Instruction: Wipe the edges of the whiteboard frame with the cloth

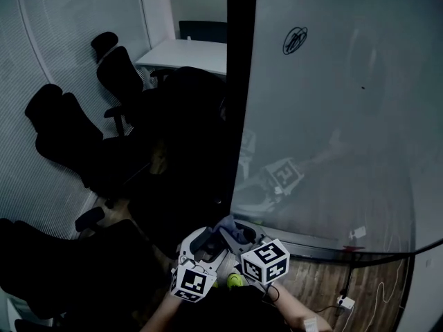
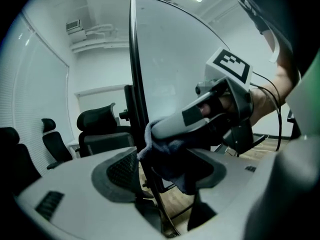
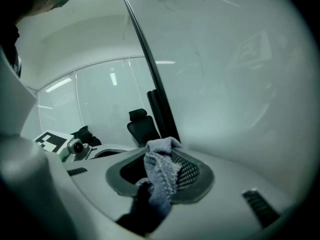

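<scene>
The whiteboard [image 1: 332, 116] stands upright, its black frame edge [image 1: 239, 116] running down the middle of the head view. Low in that view, both grippers meet close together beside the frame's lower corner. A grey-blue cloth [image 1: 225, 224] bunches between their tips. My right gripper [image 3: 160, 176] is shut on the cloth [image 3: 161, 171], which hangs over its pads. My left gripper [image 2: 162, 171] is open, its pads wide apart around the cloth [image 2: 167, 151] and one of the right gripper's fingers [image 2: 185, 120]. The frame edge [image 2: 137, 84] rises just behind them.
Black office chairs [image 1: 62, 130] crowd the left, with a white table [image 1: 187, 54] behind. The board's lower frame rail [image 1: 325, 247] runs right above a wood floor [image 1: 374, 282] with a white plug and cable [image 1: 344, 301].
</scene>
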Demonstrator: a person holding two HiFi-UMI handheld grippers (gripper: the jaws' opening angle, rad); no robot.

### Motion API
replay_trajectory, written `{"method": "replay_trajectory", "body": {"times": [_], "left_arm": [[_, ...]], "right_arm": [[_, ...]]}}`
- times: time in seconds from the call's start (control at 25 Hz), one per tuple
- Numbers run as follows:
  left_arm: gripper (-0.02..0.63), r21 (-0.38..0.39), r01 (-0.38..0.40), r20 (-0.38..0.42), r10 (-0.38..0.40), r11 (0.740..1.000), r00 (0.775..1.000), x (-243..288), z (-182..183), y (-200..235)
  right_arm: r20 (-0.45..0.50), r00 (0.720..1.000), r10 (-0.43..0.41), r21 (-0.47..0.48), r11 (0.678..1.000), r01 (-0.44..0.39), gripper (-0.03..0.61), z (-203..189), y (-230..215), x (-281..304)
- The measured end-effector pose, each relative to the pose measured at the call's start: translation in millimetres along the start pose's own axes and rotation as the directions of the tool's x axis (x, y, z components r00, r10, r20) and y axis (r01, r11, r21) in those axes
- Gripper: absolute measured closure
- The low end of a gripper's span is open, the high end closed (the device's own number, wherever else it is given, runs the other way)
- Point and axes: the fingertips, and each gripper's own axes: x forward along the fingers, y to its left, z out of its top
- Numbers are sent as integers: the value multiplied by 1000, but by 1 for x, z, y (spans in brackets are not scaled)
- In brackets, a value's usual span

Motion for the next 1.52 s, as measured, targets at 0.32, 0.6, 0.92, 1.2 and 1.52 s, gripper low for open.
{"method": "replay_trajectory", "body": {"times": [0.32,0.6,0.92,1.2,1.52], "left_arm": [[304,4,52,2,-52,999,999,16,-19,3],[304,-7,79,21,-79,997,997,25,-24,7],[388,72,71,19,-73,995,997,39,-8,-3],[439,93,48,18,-50,995,999,39,1,-2],[459,100,50,34,-54,994,998,35,17,1]], "right_arm": [[0,988,-156,56,986,156,462,-8,-14,14],[-2,975,-223,41,974,223,462,-10,-17,18],[-26,963,-267,8,964,268,463,-8,-24,-1],[-39,968,-249,2,968,250,468,-2,-23,-2],[-29,973,-231,-6,973,231,468,13,-18,-6]]}}
